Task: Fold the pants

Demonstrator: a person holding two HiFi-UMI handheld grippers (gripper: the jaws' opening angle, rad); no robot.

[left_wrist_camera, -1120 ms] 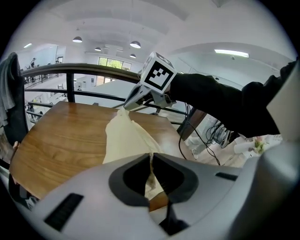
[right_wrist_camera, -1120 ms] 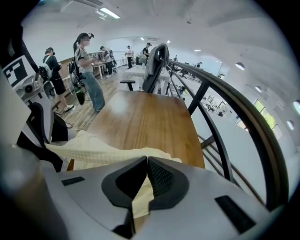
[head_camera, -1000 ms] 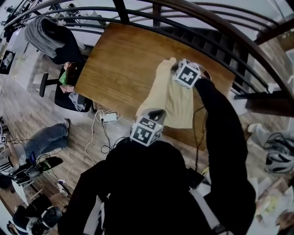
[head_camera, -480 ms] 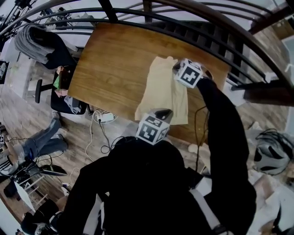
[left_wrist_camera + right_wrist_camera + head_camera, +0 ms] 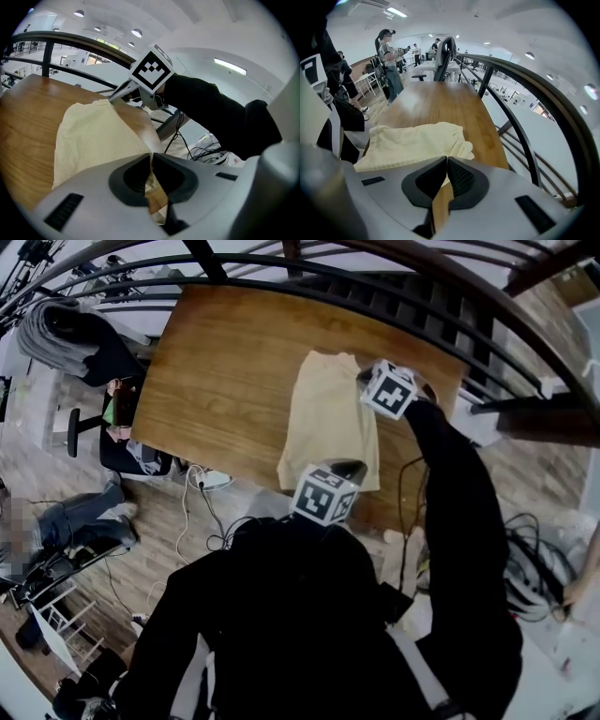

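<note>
Your left gripper (image 5: 151,157) pinches the near end of the pants (image 5: 328,418), which lie folded narrow near the table's (image 5: 225,381) right end. At their far right corner, your right gripper (image 5: 446,160) nips the cloth, jaws pressed together.

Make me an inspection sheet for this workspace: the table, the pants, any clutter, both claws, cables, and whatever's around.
Surface: wooden table, bare wood around the garment.
Job's things: pale yellow pants, lying long and narrow toward the table's right end.
Clutter: nothing seen on the table.
Grippers: left claw closed on the pants' near edge; right claw closed at their far corner, apparently pinching cloth.
Cables: white cables and a power strip on the floor by the table.
Surroundings: curved dark railing behind the table; office chair draped with clothing; people standing far off.
</note>
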